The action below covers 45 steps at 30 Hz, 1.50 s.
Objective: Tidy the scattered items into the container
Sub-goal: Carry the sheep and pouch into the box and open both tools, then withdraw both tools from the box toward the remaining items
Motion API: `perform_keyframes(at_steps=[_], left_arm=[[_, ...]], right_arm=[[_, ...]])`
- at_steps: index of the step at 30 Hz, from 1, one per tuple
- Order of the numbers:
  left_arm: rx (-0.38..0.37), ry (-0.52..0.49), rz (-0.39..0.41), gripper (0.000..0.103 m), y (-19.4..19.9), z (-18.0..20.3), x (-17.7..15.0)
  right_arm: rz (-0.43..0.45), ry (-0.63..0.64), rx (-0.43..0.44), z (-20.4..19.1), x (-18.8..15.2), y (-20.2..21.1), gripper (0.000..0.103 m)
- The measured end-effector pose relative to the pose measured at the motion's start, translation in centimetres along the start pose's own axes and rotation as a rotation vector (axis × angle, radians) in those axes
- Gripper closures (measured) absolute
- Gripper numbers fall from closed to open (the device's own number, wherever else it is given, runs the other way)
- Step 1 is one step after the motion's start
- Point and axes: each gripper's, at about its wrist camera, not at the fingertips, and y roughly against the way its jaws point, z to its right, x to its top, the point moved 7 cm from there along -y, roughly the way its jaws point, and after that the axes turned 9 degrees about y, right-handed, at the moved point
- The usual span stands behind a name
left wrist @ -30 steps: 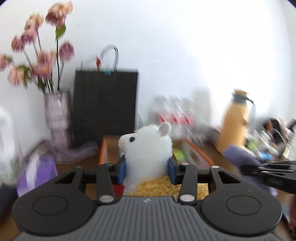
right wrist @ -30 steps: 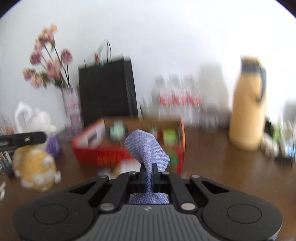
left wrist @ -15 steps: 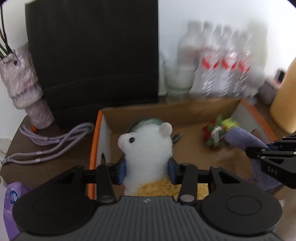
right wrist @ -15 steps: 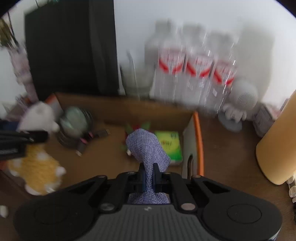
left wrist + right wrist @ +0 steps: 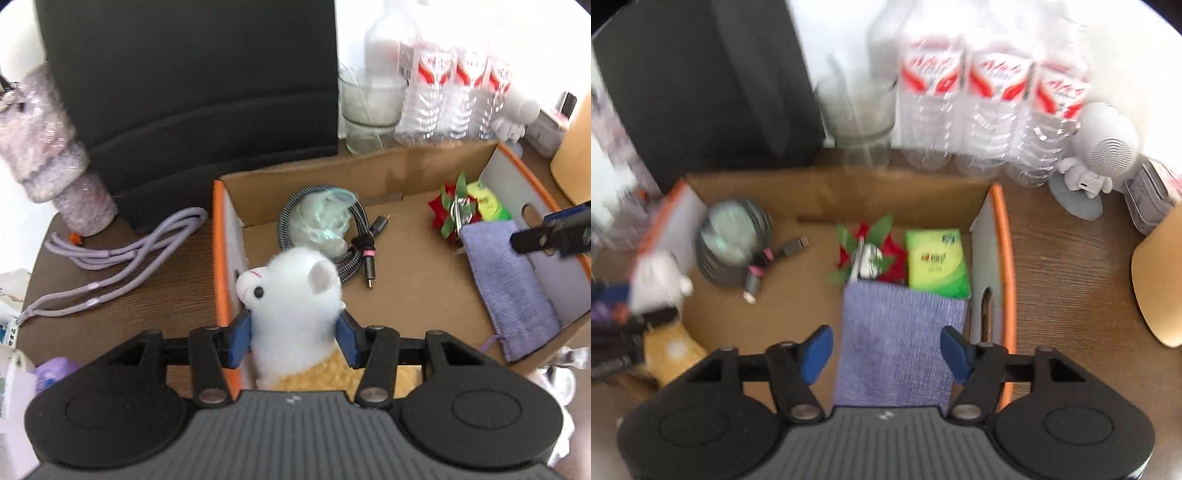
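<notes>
White plush alpaca (image 5: 291,295), pinched in the left claw (image 5: 293,341), hangs over the box (image 5: 406,173) floor at six o'clock; the right claw (image 5: 886,349) is spread above the purple pouch (image 5: 899,339).

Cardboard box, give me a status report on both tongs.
Left tongs shut on plush alpaca, over box edge. Right tongs open, purple pouch lying inside. Nothing in the way.

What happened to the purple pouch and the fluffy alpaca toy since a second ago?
Both grippers moved in over the orange-edged cardboard box. The right gripper opened its jaws and let go of the purple fabric pouch, which now lies in the box by the right wall. The left gripper stays shut on the white and yellow plush alpaca, now at the box's left wall.
</notes>
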Motion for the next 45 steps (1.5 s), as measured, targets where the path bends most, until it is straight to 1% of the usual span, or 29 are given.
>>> perform_keyframes(at_steps=[2, 4, 7, 9, 10, 11, 12, 13, 14, 16, 17, 18, 19, 21, 24, 26, 29, 31, 33, 36, 37, 39, 41, 42, 44, 45], left_arm=[[0.003, 0.019, 0.007, 0.05, 1.5, -0.7, 0.5], [0.001, 0.045, 0.016, 0.044, 3.1, -1.2, 1.1], [-0.003, 0.095, 0.04, 0.042, 5.3, -1.8, 1.9], [-0.004, 0.125, 0.071, 0.034, 6.9, -1.9, 2.3], [0.001, 0.139, 0.105, 0.029, 7.8, -1.9, 2.5], [0.01, 0.15, 0.158, 0.029, 8.8, -1.8, 2.6], [0.022, 0.161, 0.235, 0.026, 10.0, -1.6, 2.6], [0.032, 0.178, 0.332, 0.016, 11.3, -1.4, 2.3], [0.036, 0.199, 0.441, 0.008, 12.6, -1.1, 1.6], [0.003, 0.24, 0.69, 0.006, 14.7, -0.2, -0.8], [-0.024, 0.246, 0.791, 0.006, 15.4, 0.5, -2.3], [-0.049, 0.234, 0.854, 0.005, 15.7, 1.3, -3.5], [-0.055, 0.211, 0.88, 0.004, 15.8, 2.1, -4.4], [-0.043, 0.176, 0.882, 0.004, 15.7, 3.1, -5.3], [-0.059, 0.127, 0.867, 0.002, 15.9, 3.7, -5.6], [-0.045, 0.134, 0.857, 0.0, 16.2, 3.2, -6.1], [-0.039, 0.17, 0.831, 0.0, 16.7, 1.5, -8.9], [-0.034, 0.186, 0.796, 0.0, 16.7, 0.7, -11.9], [-0.044, 0.22, 0.763, 0.0, 17.0, 0.2, -15.6], [-0.104, 0.262, 0.758, 0.0, 17.6, 0.5, -22.1], [-0.113, 0.255, 0.737, 0.0, 17.4, 1.0, -24.2], [-0.106, 0.208, 0.663, 0.0, 16.2, 1.9, -27.4], [-0.063, 0.154, 0.599, 0.0, 14.5, 2.2, -28.5], [-0.026, 0.148, 0.589, 0.0, 13.9, 2.0, -28.3], [0.033, 0.175, 0.577, 0.003, 13.0, 0.8, -27.1], [0.039, 0.191, 0.568, 0.004, 12.8, 0.3, -26.6]], right_arm=[[0.006, -0.03, 0.01, 0.8, 0.8, 1.4, 0.037], [0.015, -0.051, 0.014, 1.2, 1.2, 3.0, 0.034], [0.033, -0.068, 0.023, 1.3, 1.4, 5.2, 0.033], [0.067, -0.072, 0.021, 1.0, 1.4, 6.7, 0.033], [0.11, -0.074, 0.021, 0.9, 1.5, 7.7, 0.033], [0.179, -0.077, 0.019, 0.7, 1.6, 9.0, 0.033], [0.258, -0.074, 0.012, 0.2, 1.5, 10.3, 0.029], [0.337, -0.064, -0.002, -0.2, 1.4, 11.4, 0.027], [0.428, -0.045, -0.022, -0.8, 1.1, 12.4, 0.023], [0.615, 0.034, -0.053, -2.5, -0.3, 14.0, 0.02], [0.68, 0.074, -0.057, -3.2, -1.1, 14.3, 0.017], [0.72, 0.103, -0.048, -4.0, -1.9, 14.3, 0.017], [0.744, 0.126, -0.035, -4.7, -2.6, 14.2, 0.017], [0.772, 0.162, -0.035, -5.8, -3.6, 14.1, 0.017], [0.797, 0.198, -0.092, -6.9, -4.3, 14.7, 0.017], [0.809, 0.208, -0.128, -7.3, -5.1, 15.2, 0.017], [0.804, 0.219, -0.146, -7.8, -7.7, 15.6, 0.016], [0.803, 0.24, -0.139, -8.2, -10.6, 15.7, 0.016], [0.798, 0.245, -0.129, -8.6, -14.0, 15.5, 0.016], [0.769, 0.207, -0.096, -8.7, -20.1, 15.0, 0.014], [0.759, 0.181, -0.086, -8.7, -22.1, 15.0, 0.014], [0.732, 0.124, -0.037, -8.6, -25.8, 14.7, 0.013], [0.68, 0.109, 0.006, -8.7, -28.2, 13.7, 0.013], [0.646, 0.131, 0.011, -9.0, -28.7, 12.9, 0.014], [0.615, 0.206, 0.009, -10.2, -28.3, 11.6, 0.017], [0.616, 0.241, 0.014, -10.9, -27.7, 11.2, 0.019]])
